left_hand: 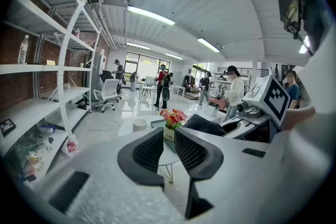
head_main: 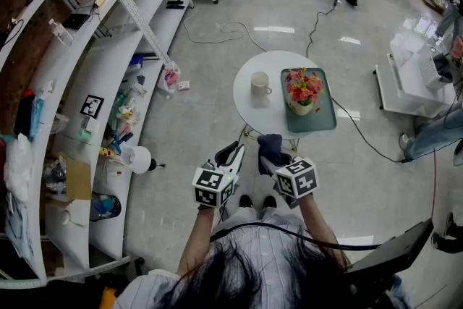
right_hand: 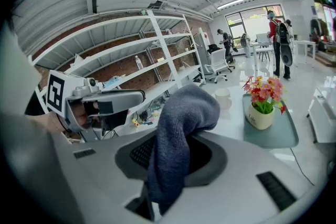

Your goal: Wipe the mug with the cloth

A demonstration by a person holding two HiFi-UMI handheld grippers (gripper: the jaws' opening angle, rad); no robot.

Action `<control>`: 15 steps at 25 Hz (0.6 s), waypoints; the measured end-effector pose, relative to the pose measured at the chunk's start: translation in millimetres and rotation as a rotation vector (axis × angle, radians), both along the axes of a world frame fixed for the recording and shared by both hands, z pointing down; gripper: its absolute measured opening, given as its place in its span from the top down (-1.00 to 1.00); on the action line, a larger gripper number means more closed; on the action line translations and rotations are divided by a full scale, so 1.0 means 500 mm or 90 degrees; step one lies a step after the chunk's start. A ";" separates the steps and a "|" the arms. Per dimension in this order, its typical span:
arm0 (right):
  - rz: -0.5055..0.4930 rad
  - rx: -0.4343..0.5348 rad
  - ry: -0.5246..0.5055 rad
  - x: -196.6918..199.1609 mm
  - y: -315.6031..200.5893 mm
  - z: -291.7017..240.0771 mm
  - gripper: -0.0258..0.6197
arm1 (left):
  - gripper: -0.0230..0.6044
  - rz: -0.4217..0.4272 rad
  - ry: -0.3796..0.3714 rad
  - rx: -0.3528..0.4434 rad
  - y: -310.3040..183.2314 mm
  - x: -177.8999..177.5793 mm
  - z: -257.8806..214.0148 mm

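A cream mug point(head_main: 259, 84) stands upright on the left part of a small round white table point(head_main: 249, 111); it also shows in the left gripper view as the mug point(left_hand: 139, 124) and in the right gripper view as the mug point(right_hand: 223, 96). Both grippers hover over the floor on the near side of the table, short of its edge. My right gripper point(head_main: 272, 158) is shut on a dark blue cloth point(right_hand: 181, 128), which bulges up out of the jaws. My left gripper point(left_hand: 168, 138) stands beside it with a narrow gap between its pads and nothing in them.
A green tray point(head_main: 327, 118) with a potted flower bouquet point(head_main: 304, 93) fills the table's right half. Curved white shelves point(head_main: 108, 83) with clutter run along the left. A cable point(head_main: 217, 31) lies on the floor beyond the table, and a white bench point(head_main: 405, 83) stands at right.
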State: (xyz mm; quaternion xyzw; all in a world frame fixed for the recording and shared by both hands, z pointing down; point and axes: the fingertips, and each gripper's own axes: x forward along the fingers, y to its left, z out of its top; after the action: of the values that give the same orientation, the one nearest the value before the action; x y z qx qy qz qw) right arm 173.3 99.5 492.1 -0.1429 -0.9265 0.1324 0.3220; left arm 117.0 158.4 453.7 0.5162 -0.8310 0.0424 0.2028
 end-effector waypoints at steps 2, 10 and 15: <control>-0.003 0.002 0.001 0.005 0.001 0.001 0.58 | 0.69 0.002 0.001 0.017 -0.010 0.005 -0.007; 0.017 -0.006 -0.003 0.015 0.015 0.004 0.58 | 0.69 0.010 0.004 0.001 0.002 0.014 -0.001; 0.031 -0.016 -0.008 0.011 0.027 0.003 0.58 | 0.69 0.018 0.009 0.001 0.013 0.017 0.005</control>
State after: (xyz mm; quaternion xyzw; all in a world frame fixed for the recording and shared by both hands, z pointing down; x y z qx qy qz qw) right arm 178.8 113.2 493.8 -0.1250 -0.9299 0.1508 0.3113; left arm 125.7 165.1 456.0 0.5281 -0.8223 0.0410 0.2082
